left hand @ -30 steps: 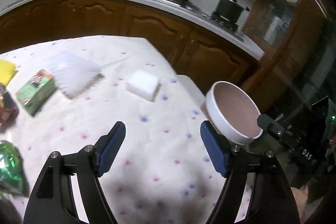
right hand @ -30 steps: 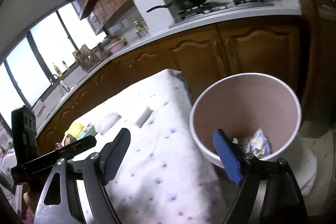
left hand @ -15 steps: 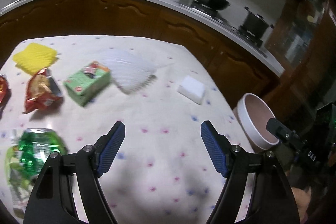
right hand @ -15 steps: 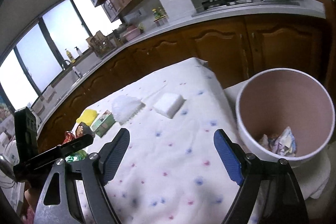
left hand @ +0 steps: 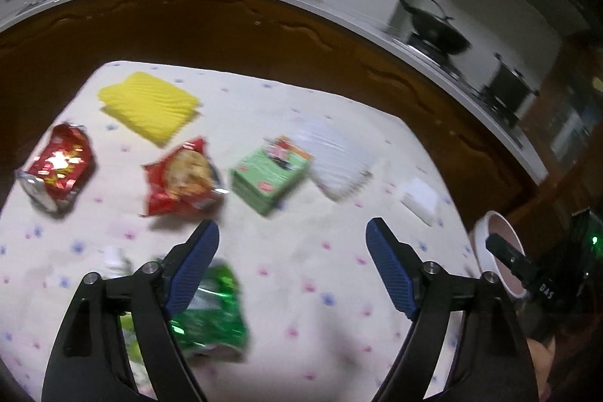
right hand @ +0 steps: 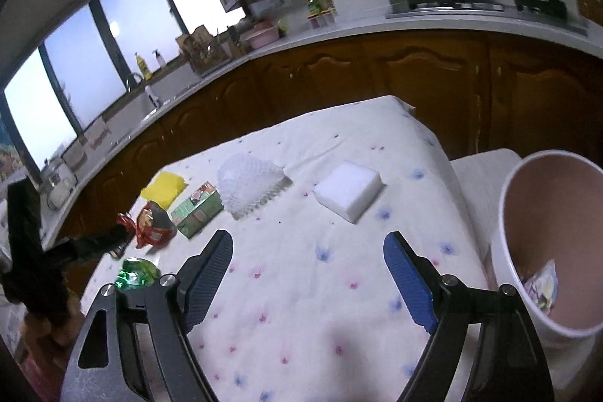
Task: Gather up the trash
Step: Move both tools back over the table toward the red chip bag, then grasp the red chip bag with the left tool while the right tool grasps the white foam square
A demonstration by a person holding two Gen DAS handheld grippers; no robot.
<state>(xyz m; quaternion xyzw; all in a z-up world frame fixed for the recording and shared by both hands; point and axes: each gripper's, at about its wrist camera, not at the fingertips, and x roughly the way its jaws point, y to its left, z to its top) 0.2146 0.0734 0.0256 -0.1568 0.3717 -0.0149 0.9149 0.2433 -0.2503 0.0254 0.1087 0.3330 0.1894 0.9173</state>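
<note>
Left claw [left hand: 292, 264] opening over the flowered counter [left hand: 301, 274], nothing between its pads, right claw [right hand: 307, 274] spread and empty, wrappers [left hand: 181, 181] strewn ahead, bin [right hand: 505, 213] at the counter's right edge

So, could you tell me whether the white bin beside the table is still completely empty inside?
No, the white bin already holds a crumpled wrapper lying at its bottom in the right wrist view.

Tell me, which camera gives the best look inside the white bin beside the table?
The right wrist view. There the white bin opens toward the camera, so its brownish inside and the crumpled wrapper at the bottom show. The left wrist view catches only part of the bin's rim at the edge, partly hidden, with no contents visible.
</note>
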